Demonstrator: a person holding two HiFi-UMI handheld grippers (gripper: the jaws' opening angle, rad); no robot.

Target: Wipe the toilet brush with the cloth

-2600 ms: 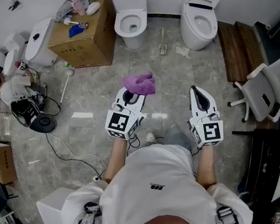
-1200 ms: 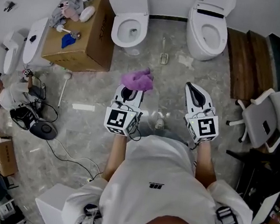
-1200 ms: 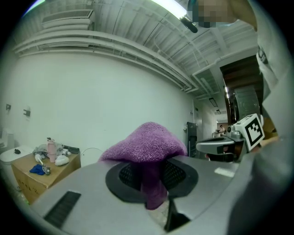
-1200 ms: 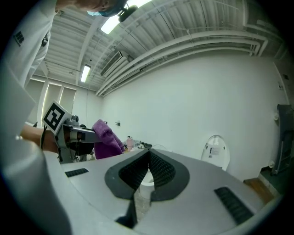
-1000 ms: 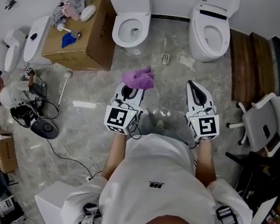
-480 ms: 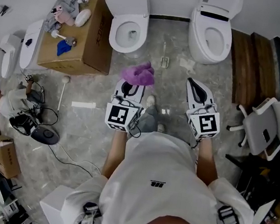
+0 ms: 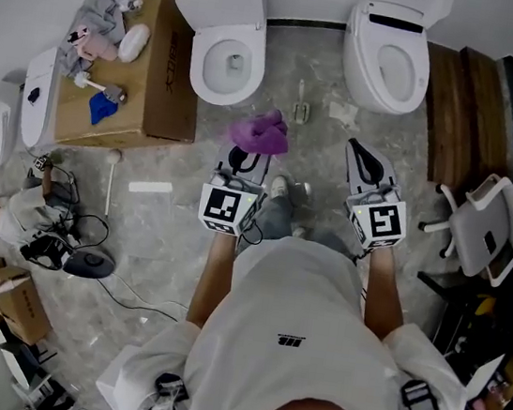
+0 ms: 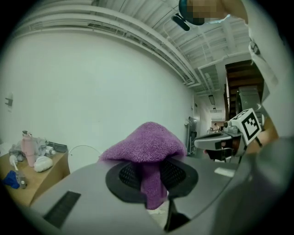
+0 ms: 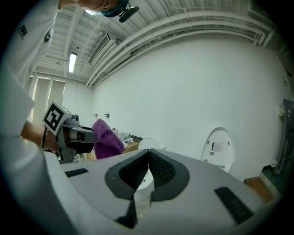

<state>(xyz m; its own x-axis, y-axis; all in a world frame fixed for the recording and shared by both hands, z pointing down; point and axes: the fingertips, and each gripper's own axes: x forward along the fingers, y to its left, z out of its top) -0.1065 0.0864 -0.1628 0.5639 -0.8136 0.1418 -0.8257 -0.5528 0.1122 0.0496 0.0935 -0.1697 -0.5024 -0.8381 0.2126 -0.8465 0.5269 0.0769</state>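
Note:
My left gripper (image 7: 246, 156) is shut on a purple cloth (image 7: 260, 132), which bunches over the jaw tips and hangs down between them (image 8: 148, 151). My right gripper (image 7: 359, 155) is shut with nothing between its jaws, which meet in the right gripper view (image 9: 146, 170). Both point level toward the wall with the two toilets. A white long-handled brush (image 7: 112, 172) lies on the floor by the cardboard box, left of both grippers. Another white brush-like tool (image 7: 92, 83) lies on top of the box. Neither gripper touches them.
A cardboard box (image 7: 166, 92) with clutter and a blue rag (image 7: 102, 107) stands left of the left toilet (image 7: 224, 45). The right toilet (image 7: 390, 49) is ahead of my right gripper. Wooden boards (image 7: 457, 95) and an office chair (image 7: 495, 223) stand at right; cables (image 7: 79, 255) lie at left.
The person has stepped forward toward the toilets, carrying both grippers along. The box and toilets now lie nearer. The cloth stays in the left gripper; the right stays shut.

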